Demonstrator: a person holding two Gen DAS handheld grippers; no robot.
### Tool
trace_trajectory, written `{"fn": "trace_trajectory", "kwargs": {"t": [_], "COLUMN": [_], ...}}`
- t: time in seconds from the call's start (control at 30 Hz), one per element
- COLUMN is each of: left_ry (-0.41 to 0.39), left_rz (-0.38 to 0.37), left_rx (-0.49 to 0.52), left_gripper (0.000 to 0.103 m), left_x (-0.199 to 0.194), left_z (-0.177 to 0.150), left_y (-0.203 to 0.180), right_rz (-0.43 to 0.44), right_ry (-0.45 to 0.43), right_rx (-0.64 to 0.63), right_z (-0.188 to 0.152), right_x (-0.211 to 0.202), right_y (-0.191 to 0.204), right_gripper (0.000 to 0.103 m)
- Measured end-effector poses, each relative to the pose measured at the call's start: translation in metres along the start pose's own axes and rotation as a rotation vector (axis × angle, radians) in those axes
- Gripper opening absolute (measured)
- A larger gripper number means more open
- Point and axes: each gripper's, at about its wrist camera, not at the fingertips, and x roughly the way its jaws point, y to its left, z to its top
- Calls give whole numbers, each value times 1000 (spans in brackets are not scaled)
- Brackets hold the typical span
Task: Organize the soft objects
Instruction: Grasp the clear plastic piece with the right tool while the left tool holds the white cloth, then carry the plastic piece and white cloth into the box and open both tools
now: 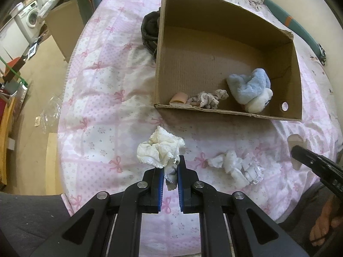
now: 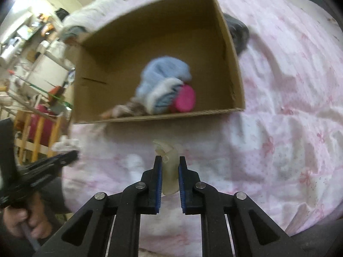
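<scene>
My left gripper (image 1: 171,165) is shut on a cream, lace-edged cloth (image 1: 158,150), held over the bed in front of the open cardboard box (image 1: 214,110). In the box lie a blue and white plush (image 1: 250,85), a brownish lace piece (image 1: 208,99) and a small peach item (image 1: 179,98). My right gripper (image 2: 169,158) is shut on a pale beige soft piece (image 2: 170,171), lifted above the bedcover just short of the box (image 2: 150,32). From this side a pink item (image 2: 185,98) shows beside the plush (image 2: 163,79). A white lacy cloth (image 1: 233,167) lies loose on the bed between the grippers.
The pink bow-patterned bedcover (image 1: 103,85) fills the surface, and its edge drops to the floor on the left. A black bag (image 1: 150,30) leans on the box's left wall. A person's bare foot (image 1: 323,224) is at the lower right. Furniture and clutter stand beyond the bed.
</scene>
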Motion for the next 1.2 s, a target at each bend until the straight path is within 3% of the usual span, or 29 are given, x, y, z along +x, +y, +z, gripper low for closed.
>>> {"fn": "trace_trajectory", "kwargs": {"t": [0.5, 0.83, 0.97, 1.2], "left_ry": [-73, -222, -237, -241], "left_rz": [36, 40, 53, 55], "left_rx": [10, 24, 42, 61], "left_gripper": [10, 10, 10, 10], "left_x": [-19, -69, -62, -26], "left_z": [2, 61, 88, 101], "left_y": [-3, -11, -25, -40], "right_rz": [89, 111, 57, 39], "right_ry": [-37, -167, -237, -214], "right_rx": [-30, -72, -86, -18], "right_z": [5, 44, 67, 80], "right_x": [2, -40, -50, -19], "right_y": [13, 17, 9, -16], "right_gripper": [15, 15, 15, 15]}}
